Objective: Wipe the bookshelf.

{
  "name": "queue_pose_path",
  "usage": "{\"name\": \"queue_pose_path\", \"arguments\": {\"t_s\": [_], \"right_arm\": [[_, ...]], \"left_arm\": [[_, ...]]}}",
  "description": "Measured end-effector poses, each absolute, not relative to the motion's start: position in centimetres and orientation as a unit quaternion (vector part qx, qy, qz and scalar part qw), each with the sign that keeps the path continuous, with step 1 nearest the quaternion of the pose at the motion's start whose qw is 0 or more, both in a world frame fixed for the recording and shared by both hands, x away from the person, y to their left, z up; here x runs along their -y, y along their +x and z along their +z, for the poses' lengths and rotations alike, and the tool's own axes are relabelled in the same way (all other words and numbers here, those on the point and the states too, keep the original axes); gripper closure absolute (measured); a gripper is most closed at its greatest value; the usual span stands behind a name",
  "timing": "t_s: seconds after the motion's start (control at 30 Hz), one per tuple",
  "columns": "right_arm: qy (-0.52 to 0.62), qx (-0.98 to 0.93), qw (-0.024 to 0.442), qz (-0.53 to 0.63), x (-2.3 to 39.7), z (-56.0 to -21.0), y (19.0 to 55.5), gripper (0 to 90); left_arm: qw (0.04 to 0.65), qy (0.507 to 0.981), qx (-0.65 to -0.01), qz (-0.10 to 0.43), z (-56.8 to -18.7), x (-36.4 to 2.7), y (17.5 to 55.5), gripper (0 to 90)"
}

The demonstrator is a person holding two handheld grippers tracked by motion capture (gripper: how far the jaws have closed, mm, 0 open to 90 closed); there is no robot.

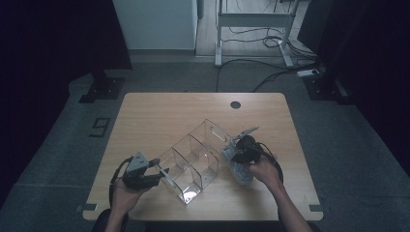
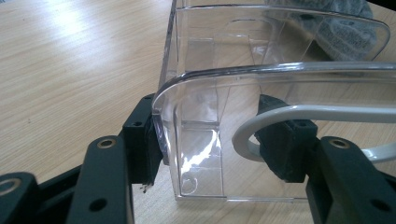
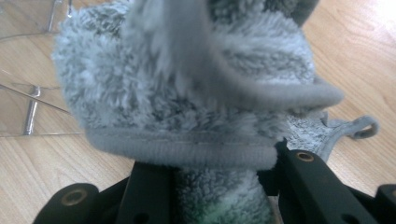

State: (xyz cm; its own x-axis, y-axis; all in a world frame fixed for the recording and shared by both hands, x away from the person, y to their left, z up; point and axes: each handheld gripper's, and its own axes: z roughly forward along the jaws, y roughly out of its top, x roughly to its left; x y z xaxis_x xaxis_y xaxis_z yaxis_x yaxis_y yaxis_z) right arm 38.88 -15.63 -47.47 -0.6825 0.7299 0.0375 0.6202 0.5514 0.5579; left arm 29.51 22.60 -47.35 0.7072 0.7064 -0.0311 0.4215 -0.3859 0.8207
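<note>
A clear acrylic organizer (image 1: pixel 193 159) with several compartments stands slantwise on the wooden table (image 1: pixel 159 111). My left gripper (image 1: pixel 162 173) is shut on its near left end. In the left gripper view one pad (image 2: pixel 149 140) presses the outside of the curved wall of the organizer (image 2: pixel 280 46), and the other sits inside it, with the left gripper (image 2: pixel 215 144) straddling that wall. My right gripper (image 1: pixel 233 153) is shut on a fluffy grey cloth (image 1: pixel 239 171) at the organizer's right side. The cloth (image 3: pixel 187 93) bunches over the right gripper (image 3: pixel 217 186); its hanging loop (image 3: pixel 364 128) lies on the table.
A round cable hole (image 1: pixel 235 104) sits near the table's far edge. Beyond the table are a white desk frame (image 1: pixel 254 21) and cables on the floor (image 1: pixel 270 72). Bare tabletop lies at the far left and along the right side.
</note>
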Motion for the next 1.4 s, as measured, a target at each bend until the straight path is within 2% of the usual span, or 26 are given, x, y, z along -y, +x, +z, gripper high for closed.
{"name": "queue_pose_path", "arguments": {"t_s": [0.7,1.1,1.4], "right_arm": [[0.396,-0.883,0.082,0.239,15.5,-51.9,39.6,64.1],[0.382,-0.884,0.09,0.252,16.5,-50.2,38.1,64.3],[0.375,-0.88,0.094,0.275,17.6,-47.3,36.2,64.4]], "left_arm": [[0.435,0.815,-0.346,0.167,-47.4,-22.5,29.5,43.7],[0.437,0.815,-0.342,0.169,-47.5,-22.4,29.5,40.0],[0.443,0.813,-0.34,0.167,-47.4,-22.8,29.4,38.1]]}}
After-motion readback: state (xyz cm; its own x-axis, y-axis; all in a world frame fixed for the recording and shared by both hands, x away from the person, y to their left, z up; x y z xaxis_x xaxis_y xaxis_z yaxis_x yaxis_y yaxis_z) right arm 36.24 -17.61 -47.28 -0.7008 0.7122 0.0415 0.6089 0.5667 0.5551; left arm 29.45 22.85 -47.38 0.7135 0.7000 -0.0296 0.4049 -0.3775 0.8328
